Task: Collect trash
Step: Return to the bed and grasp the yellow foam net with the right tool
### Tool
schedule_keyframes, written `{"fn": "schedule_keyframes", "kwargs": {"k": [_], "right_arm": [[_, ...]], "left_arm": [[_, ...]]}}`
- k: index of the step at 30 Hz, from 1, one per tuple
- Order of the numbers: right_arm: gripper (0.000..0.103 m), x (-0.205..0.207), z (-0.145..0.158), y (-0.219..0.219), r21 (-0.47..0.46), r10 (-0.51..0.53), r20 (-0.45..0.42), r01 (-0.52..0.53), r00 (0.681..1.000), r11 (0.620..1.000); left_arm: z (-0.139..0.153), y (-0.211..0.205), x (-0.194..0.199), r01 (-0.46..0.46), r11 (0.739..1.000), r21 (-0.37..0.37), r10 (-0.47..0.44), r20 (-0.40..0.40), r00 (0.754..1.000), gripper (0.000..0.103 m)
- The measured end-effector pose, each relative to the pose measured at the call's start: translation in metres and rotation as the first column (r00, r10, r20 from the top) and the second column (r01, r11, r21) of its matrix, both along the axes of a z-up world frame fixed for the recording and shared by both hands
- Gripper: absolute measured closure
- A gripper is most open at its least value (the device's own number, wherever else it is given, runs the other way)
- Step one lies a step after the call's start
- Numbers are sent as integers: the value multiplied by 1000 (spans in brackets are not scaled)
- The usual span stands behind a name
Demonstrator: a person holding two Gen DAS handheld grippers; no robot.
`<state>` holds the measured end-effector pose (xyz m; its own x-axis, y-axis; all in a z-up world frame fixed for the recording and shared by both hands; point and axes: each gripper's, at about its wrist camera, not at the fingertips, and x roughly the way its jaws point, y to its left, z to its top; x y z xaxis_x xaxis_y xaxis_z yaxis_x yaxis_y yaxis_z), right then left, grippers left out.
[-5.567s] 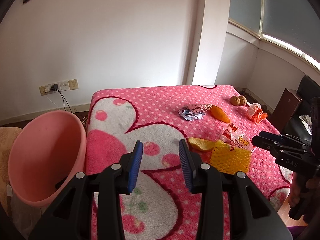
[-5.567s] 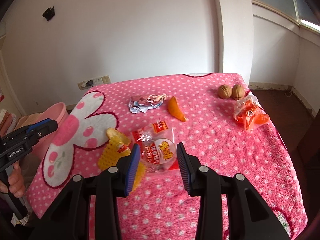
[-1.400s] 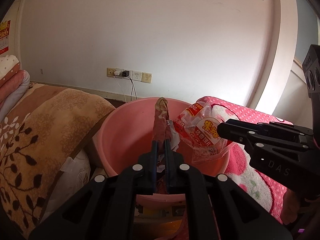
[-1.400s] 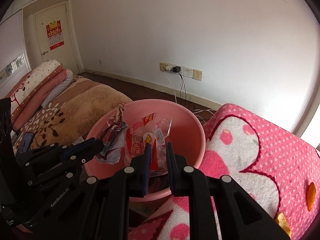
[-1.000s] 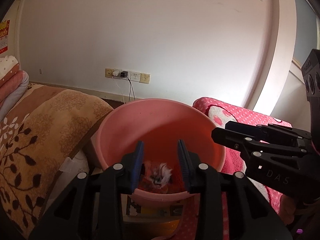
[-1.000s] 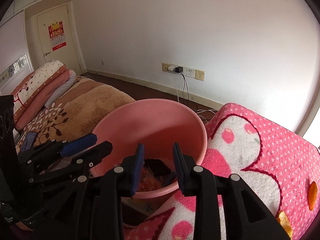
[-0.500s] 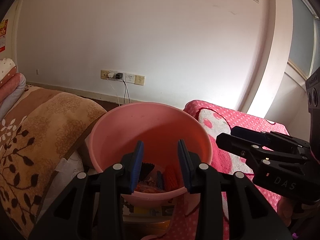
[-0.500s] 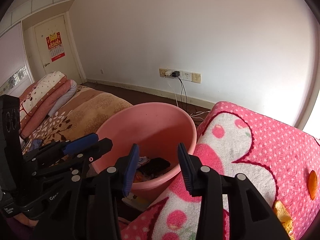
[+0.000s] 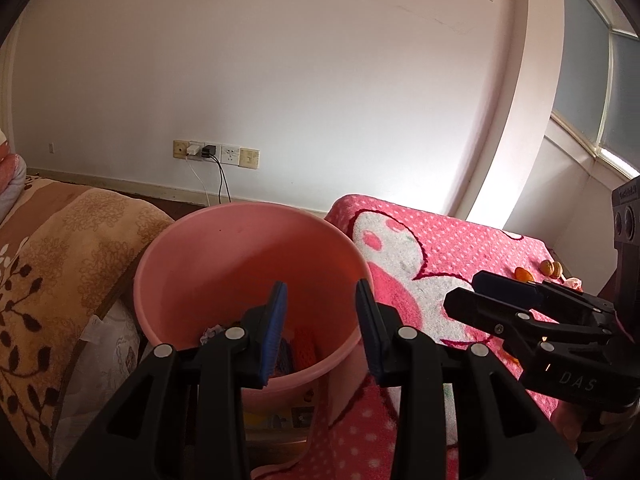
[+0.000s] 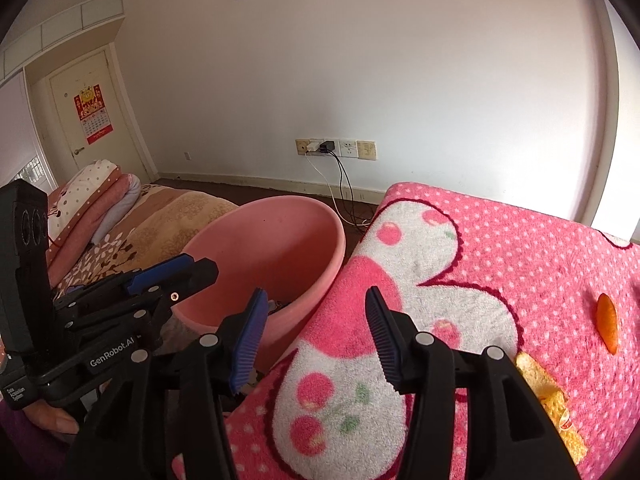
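Observation:
The pink bin stands beside the pink dotted blanket; it also shows in the right wrist view. Wrappers and a red mesh piece lie in its bottom. My left gripper is open and empty above the bin's near rim. My right gripper is open and empty over the blanket's edge next to the bin; it shows in the left wrist view. An orange peel and a yellow bubble wrap piece lie on the blanket at the right.
A brown floral quilt lies left of the bin, with folded bedding beyond. Wall sockets with cables are behind the bin. Two walnuts and an orange wrapper lie at the blanket's far end.
Both grippers opened and dropped their wrappers into the bin. Since then both have drawn back and swung right, toward the blanket; the right gripper has opened wider.

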<state>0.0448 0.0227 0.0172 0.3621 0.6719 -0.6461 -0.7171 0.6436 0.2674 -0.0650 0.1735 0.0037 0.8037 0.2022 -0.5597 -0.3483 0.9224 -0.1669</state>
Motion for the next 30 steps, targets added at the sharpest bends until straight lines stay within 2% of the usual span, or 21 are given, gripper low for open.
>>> {"fn": "schedule_keyframes", "kwargs": {"k": [9, 17, 30], "right_arm": [[52, -12, -10, -46, -35, -44, 13, 44, 999, 998], [52, -22, -22, -100, -94, -132, 40, 136, 990, 986], [49, -5, -36, -177, -115, -318, 22, 319, 948, 941]], "left_arm": [[-3, -19, 12, 62, 998, -9, -62, -12, 998, 67], [-9, -33, 23, 105, 994, -19, -105, -39, 994, 67], [-20, -63, 39, 197, 980, -15, -198, -87, 976, 67]]}}
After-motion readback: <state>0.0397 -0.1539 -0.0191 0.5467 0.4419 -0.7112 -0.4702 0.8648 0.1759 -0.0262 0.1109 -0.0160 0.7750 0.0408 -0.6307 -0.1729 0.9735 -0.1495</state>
